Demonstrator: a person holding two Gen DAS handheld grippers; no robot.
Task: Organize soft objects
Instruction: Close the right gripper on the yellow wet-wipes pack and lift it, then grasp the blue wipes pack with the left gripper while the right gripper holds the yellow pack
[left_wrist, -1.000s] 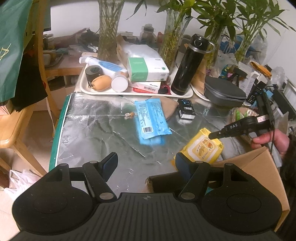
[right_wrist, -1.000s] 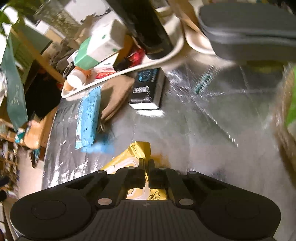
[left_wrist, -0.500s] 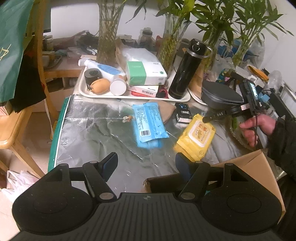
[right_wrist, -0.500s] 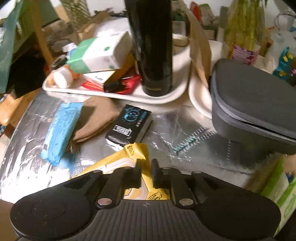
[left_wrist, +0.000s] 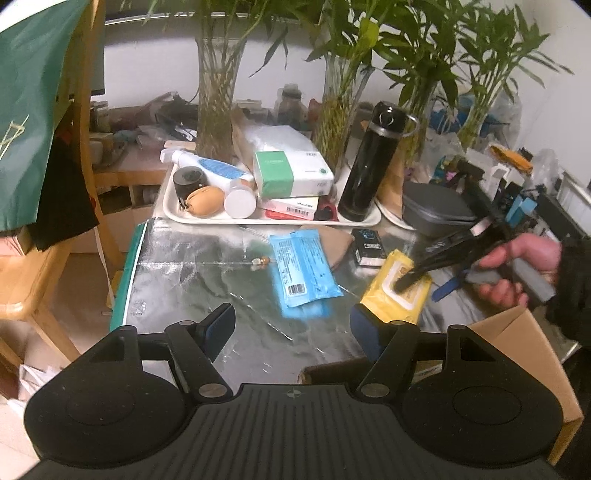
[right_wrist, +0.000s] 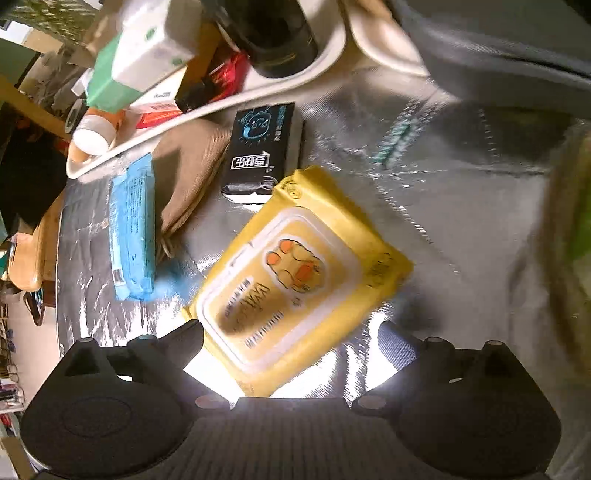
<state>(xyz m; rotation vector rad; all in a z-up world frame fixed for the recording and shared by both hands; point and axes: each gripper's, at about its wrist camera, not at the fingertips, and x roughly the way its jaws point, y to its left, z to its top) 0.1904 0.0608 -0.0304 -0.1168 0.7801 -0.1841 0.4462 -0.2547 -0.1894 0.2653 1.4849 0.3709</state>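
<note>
A yellow wipes pack (right_wrist: 295, 273) lies tilted on the foil-covered table, one corner against a small black tissue packet (right_wrist: 262, 147). My right gripper (right_wrist: 291, 343) points down over it; its jaws are opening and stand wide on either side of the pack's near end without pressing it. In the left wrist view the same yellow pack (left_wrist: 402, 291) sits under the right gripper (left_wrist: 421, 286), held by a hand. A blue wipes pack (left_wrist: 301, 264) lies left of it over a tan pouch (right_wrist: 188, 162). My left gripper (left_wrist: 291, 325) hovers open at the near edge, holding nothing.
A white tray (left_wrist: 273, 220) with a tissue box, spray bottle and black flask (left_wrist: 369, 173) stands behind. A grey zip case (left_wrist: 436, 214) sits at the right. An open cardboard box (left_wrist: 517, 339) is at the near right. Plant vases line the back, a wooden chair stands left.
The right gripper carried the yellow pack from beside the cardboard box toward the black packet, tipped downward, and its jaws have spread off the pack. The left gripper stayed put.
</note>
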